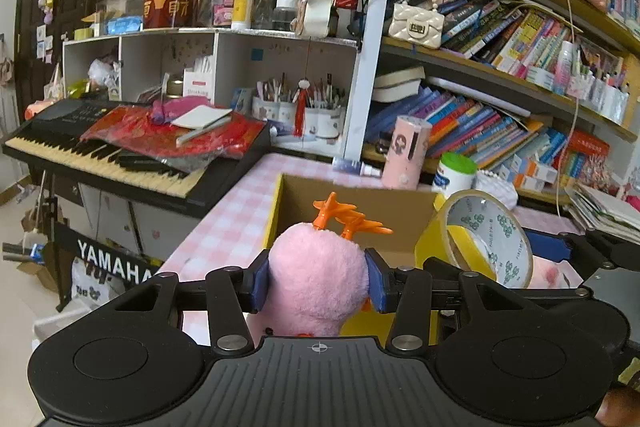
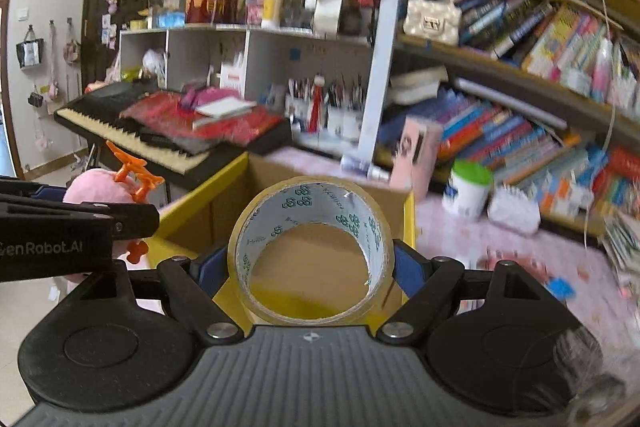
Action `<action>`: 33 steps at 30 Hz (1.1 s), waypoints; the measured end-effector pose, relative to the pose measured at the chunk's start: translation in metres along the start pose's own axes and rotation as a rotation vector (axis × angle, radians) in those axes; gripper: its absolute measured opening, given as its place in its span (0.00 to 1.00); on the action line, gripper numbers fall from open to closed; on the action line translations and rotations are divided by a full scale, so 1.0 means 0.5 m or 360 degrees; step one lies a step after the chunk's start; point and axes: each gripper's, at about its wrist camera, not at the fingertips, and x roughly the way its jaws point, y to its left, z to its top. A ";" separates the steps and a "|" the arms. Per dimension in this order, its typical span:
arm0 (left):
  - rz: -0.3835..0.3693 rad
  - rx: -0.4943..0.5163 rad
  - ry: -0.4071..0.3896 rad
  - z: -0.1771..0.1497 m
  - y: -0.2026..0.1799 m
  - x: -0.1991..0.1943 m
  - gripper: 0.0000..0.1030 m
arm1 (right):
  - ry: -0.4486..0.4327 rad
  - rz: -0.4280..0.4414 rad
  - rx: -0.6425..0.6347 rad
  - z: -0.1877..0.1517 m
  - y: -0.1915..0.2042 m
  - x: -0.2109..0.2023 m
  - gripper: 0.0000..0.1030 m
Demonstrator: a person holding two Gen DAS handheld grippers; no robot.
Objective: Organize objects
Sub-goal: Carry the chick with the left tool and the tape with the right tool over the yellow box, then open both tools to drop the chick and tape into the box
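Both grippers fill the near edge of their views, each loaded and held side by side at the near rim of the cardboard box (image 1: 352, 195). That box, open-topped with yellow edges, is the largest thing in play; it sits on the pink checked tablecloth (image 1: 236, 215), with the keyboard (image 1: 120, 151) off to the left and crowded bookshelves (image 1: 500, 67) behind.

Next in size is the pink plush toy (image 1: 318, 279), its orange antlers up. Blue pads of the left gripper (image 1: 316, 285) are clenched on its sides, and it hangs just short of the box's near wall.

Smaller is the roll of clear tape (image 2: 312, 251), standing on edge with its hole facing the camera. Pads of the right gripper (image 2: 312, 263) squeeze it across its width, and through the hole the box floor shows.

Judging from this, the step in hand is the carry to the box; nothing has been dropped in. The next move calls for bringing each load clear over the rim, lowering it inside, then spreading the fingers, keeping the two grippers from bumping since they travel close together.
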 end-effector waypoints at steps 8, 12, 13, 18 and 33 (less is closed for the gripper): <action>0.0078 -0.0006 0.0086 0.027 -0.022 0.104 0.44 | 0.0078 0.0058 -0.0062 0.026 -0.042 0.131 0.79; 0.0115 -0.0012 0.0160 0.031 -0.027 0.153 0.45 | 0.0179 0.0116 -0.0066 0.024 -0.057 0.189 0.79; 0.0125 -0.0006 0.0177 0.032 -0.029 0.165 0.45 | 0.0219 0.0142 -0.0067 0.023 -0.061 0.206 0.79; 0.0174 -0.0002 0.0290 0.026 -0.036 0.220 0.45 | 0.0435 0.0285 -0.0042 0.015 -0.075 0.275 0.79; 0.0258 0.0020 0.0455 0.011 -0.047 0.301 0.46 | 0.0583 0.0573 -0.0192 0.020 -0.098 0.348 0.80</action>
